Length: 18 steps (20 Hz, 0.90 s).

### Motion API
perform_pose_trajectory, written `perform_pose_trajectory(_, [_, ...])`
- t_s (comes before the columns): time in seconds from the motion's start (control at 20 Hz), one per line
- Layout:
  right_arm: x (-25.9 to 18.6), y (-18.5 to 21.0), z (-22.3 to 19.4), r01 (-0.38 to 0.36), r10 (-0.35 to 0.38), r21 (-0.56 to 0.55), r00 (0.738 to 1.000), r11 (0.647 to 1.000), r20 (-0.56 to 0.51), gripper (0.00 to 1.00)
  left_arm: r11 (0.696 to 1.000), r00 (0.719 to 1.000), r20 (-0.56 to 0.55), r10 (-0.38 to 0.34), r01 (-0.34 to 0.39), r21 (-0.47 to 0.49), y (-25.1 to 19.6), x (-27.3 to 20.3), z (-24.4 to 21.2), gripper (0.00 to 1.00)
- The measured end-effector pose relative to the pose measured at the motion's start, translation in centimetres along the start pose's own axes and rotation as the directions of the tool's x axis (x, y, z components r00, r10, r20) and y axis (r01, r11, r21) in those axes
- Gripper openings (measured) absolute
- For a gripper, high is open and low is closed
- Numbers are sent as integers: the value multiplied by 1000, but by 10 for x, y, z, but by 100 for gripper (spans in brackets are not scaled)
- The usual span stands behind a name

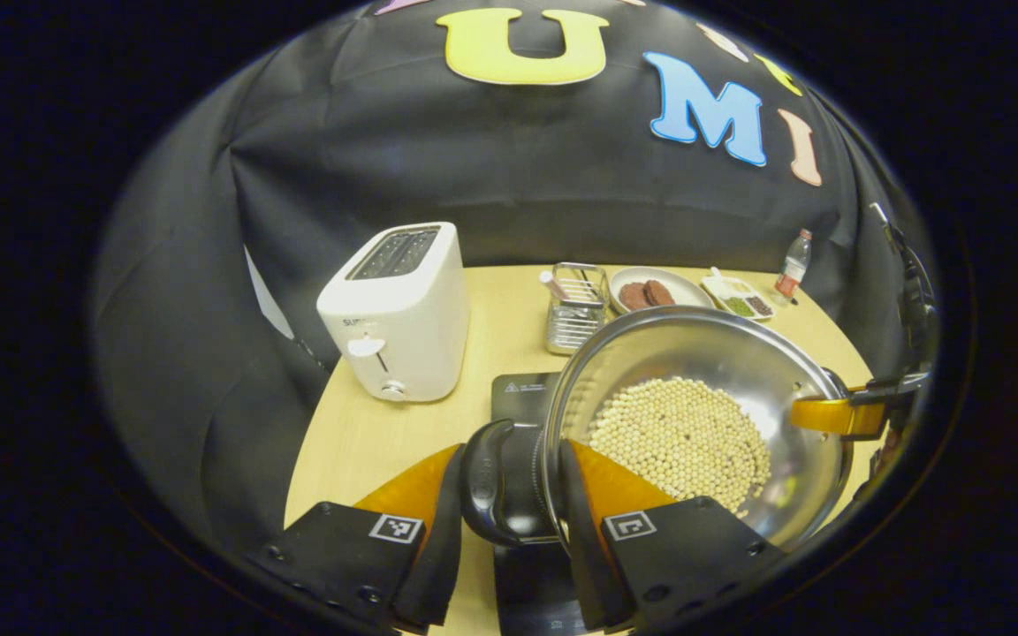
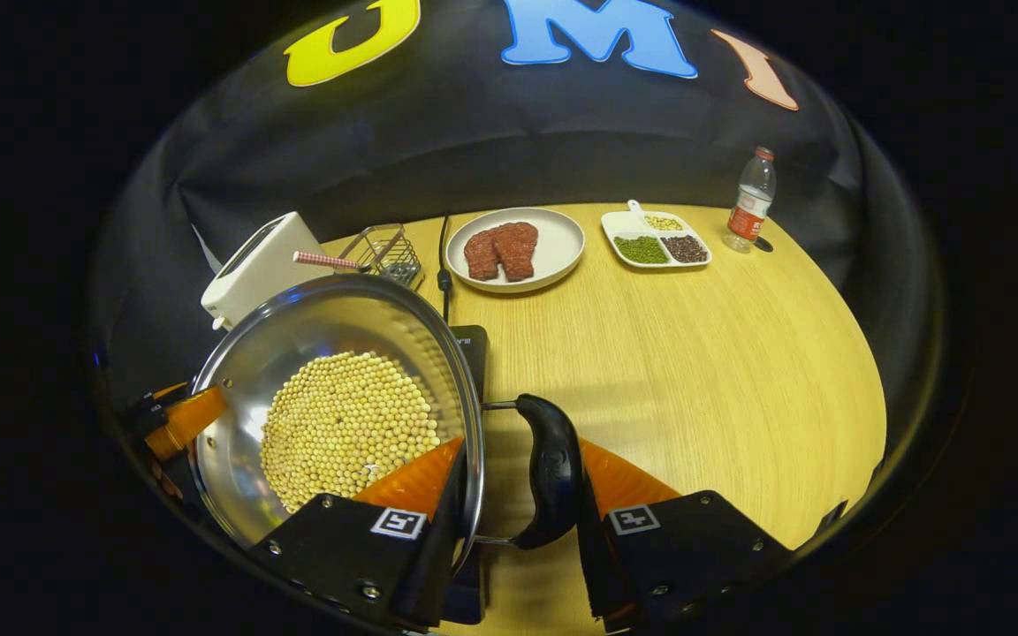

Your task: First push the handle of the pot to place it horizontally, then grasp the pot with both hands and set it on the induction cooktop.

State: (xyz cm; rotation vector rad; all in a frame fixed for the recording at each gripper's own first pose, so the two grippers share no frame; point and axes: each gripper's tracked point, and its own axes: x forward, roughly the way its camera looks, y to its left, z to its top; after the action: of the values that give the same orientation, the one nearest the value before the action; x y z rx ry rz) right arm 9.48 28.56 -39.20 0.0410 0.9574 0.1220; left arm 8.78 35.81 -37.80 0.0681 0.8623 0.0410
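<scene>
A steel pot [image 1: 739, 362] with several soybeans [image 1: 681, 437] in its bottom hangs over the black induction cooktop [image 1: 518, 396]. My left gripper [image 1: 512, 450] is shut on the pot's black side handle [image 1: 487, 481], one finger outside the handle and one inside the rim. The right gripper's finger [image 1: 831, 415] clamps the far rim. In the right gripper view my right gripper [image 2: 522, 446] is shut on the other black handle [image 2: 551, 468] of the pot [image 2: 297, 336], with the cooktop [image 2: 472, 346] showing behind it. Whether the pot touches the cooktop I cannot tell.
A white toaster [image 1: 398, 309] stands left of the cooktop. Behind it are a wire basket [image 1: 575, 309], a plate with meat [image 2: 513, 247], a divided dish of beans [image 2: 655, 238] and a water bottle [image 2: 752, 199]. Bare wooden table [image 2: 695, 353] lies to the right.
</scene>
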Motion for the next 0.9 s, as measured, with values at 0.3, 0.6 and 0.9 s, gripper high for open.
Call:
perform_pose_trajectory(0.3, [14, 8, -6, 28, -28, 14, 1000, 1000, -6, 60, 1000, 1000, 4, -7, 7, 8, 1, 1, 3, 58])
perform_pose_trajectory(0.6, [17, 9, -4, 44, -44, 37, 999, 998, 6, 60, 1000, 1000, 17, -16, 16, 7, 3, 2, 2, 61])
perform_pose_trajectory(0.9, [16, 12, -4, 51, -52, 50, 998, 997, 34, 61, 993, 997, 57, -57, 63, -101, 1, 2, 6, 68])
